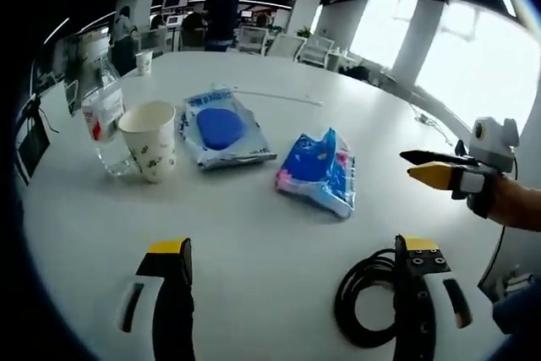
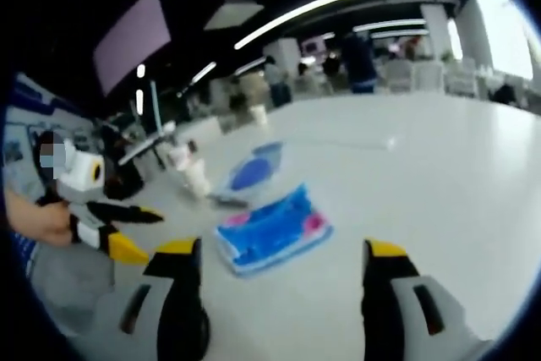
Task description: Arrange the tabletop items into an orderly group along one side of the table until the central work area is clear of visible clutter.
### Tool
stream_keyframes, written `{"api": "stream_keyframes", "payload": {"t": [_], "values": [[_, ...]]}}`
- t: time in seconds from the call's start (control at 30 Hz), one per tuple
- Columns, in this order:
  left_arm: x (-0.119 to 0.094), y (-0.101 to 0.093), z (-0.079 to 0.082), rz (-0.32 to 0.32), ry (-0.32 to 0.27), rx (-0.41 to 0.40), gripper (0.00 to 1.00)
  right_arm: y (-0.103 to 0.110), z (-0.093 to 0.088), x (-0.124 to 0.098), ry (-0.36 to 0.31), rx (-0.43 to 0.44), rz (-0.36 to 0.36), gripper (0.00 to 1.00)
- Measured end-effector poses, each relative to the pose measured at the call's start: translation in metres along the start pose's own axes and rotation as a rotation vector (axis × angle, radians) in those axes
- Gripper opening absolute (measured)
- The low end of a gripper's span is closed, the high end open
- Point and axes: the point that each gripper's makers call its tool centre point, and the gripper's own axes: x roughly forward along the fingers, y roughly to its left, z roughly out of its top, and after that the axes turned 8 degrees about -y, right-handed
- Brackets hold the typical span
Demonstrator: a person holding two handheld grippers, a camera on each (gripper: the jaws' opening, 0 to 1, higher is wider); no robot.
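On the white table (image 1: 254, 217) a paper cup (image 1: 150, 137) stands against a clear plastic bottle (image 1: 103, 120) at the left. To their right lie a flat white-and-blue pack (image 1: 221, 128) and a blue-and-pink soft pack (image 1: 319, 171). A coiled black cable (image 1: 368, 306) lies by my left gripper (image 1: 294, 247), which is open and holds nothing. My right gripper (image 1: 408, 165) comes in from the right, held by a hand. In the right gripper view that gripper (image 2: 281, 249) is open just short of the blue-and-pink pack (image 2: 272, 227). Beyond it lie the flat pack (image 2: 252, 171) and the cup (image 2: 196, 177).
A second paper cup (image 1: 144, 62) stands at the far edge of the table. A thin white stick (image 1: 270, 95) lies behind the flat pack. Office chairs (image 1: 287, 44) and people stand beyond the table. The left gripper (image 2: 139, 230) shows at the left of the right gripper view.
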Motion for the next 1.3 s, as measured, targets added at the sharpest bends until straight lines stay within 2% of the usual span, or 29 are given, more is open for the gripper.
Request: {"api": "stream_keyframes", "payload": {"t": [0.1, 0.2, 0.37, 0.57, 0.6, 0.67, 0.77, 0.9, 1.1, 1.23, 1.27, 1.3], "values": [[0.009, -0.007, 0.000, -0.011, 0.016, -0.009, 0.99, -0.007, 0.001, 0.003, -0.004, 0.003, 0.001, 0.73], [0.014, -0.013, 0.005, -0.012, 0.007, -0.021, 0.99, -0.011, 0.009, 0.008, -0.027, -0.007, 0.008, 0.73], [0.021, -0.021, 0.006, 0.017, 0.005, -0.052, 0.97, -0.014, 0.015, 0.020, -0.044, -0.048, 0.037, 0.70], [0.029, -0.023, -0.003, 0.057, 0.020, -0.079, 0.93, -0.016, 0.010, 0.035, 0.028, -0.113, 0.101, 0.67], [0.031, -0.024, -0.005, 0.065, 0.026, -0.079, 0.93, -0.020, 0.009, 0.039, 0.060, -0.152, 0.116, 0.66], [0.036, -0.023, -0.007, 0.072, 0.027, -0.077, 0.92, -0.025, 0.012, 0.047, 0.067, -0.189, 0.136, 0.63], [0.044, -0.023, -0.007, 0.076, 0.033, -0.078, 0.90, -0.034, 0.008, 0.055, 0.103, -0.155, 0.143, 0.57], [0.052, -0.025, -0.002, 0.088, 0.028, -0.092, 0.85, -0.042, 0.009, 0.066, 0.107, -0.168, 0.142, 0.50], [0.064, -0.031, 0.003, 0.106, 0.007, -0.138, 0.78, -0.039, 0.010, 0.090, 0.123, -0.187, 0.180, 0.44], [0.073, -0.031, -0.001, 0.117, 0.013, -0.139, 0.73, -0.040, 0.002, 0.100, 0.165, -0.210, 0.196, 0.33], [0.074, -0.033, -0.003, 0.114, 0.020, -0.134, 0.72, -0.040, 0.002, 0.101, 0.163, -0.212, 0.198, 0.31], [0.074, -0.033, 0.002, 0.120, 0.004, -0.113, 0.71, -0.040, 0.001, 0.102, 0.165, -0.209, 0.202, 0.31]]}}
